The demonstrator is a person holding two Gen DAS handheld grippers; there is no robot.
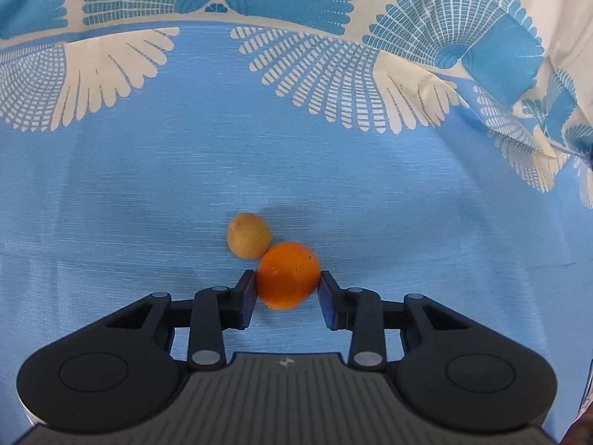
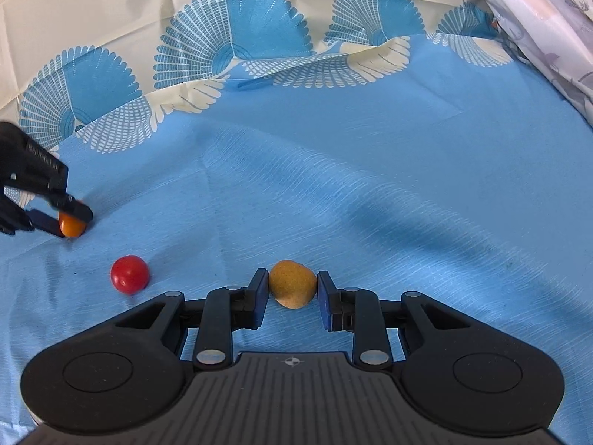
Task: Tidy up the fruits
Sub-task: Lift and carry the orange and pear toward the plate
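- Blue cloth (image 1: 148,185) with white fan patterns covers the desk everywhere we look, creased and folded up along its far edge.
- On that cloth we see an orange (image 1: 288,275) between the blue pads of our left tongs (image 1: 288,285); both pads touch its sides, so the tongs are pinching the orange.
- A small tan fruit (image 1: 249,235) lies just beyond the orange, touching it on the far left side.
- From the right wrist camera we see the same left tongs (image 2: 72,220) at the far left, low over the cloth with the orange (image 2: 72,226) caught between the fingers.
- Our right tongs (image 2: 292,289) are pinching a yellow-brown lumpy fruit (image 2: 292,283), one pad against each side of it.
- A red tomato-like fruit (image 2: 130,274) sits alone on the cloth to the left of the right tongs, between them and the left tongs, touching neither.
- Pale patterned fabric (image 2: 548,18) is bunched at the far right corner.
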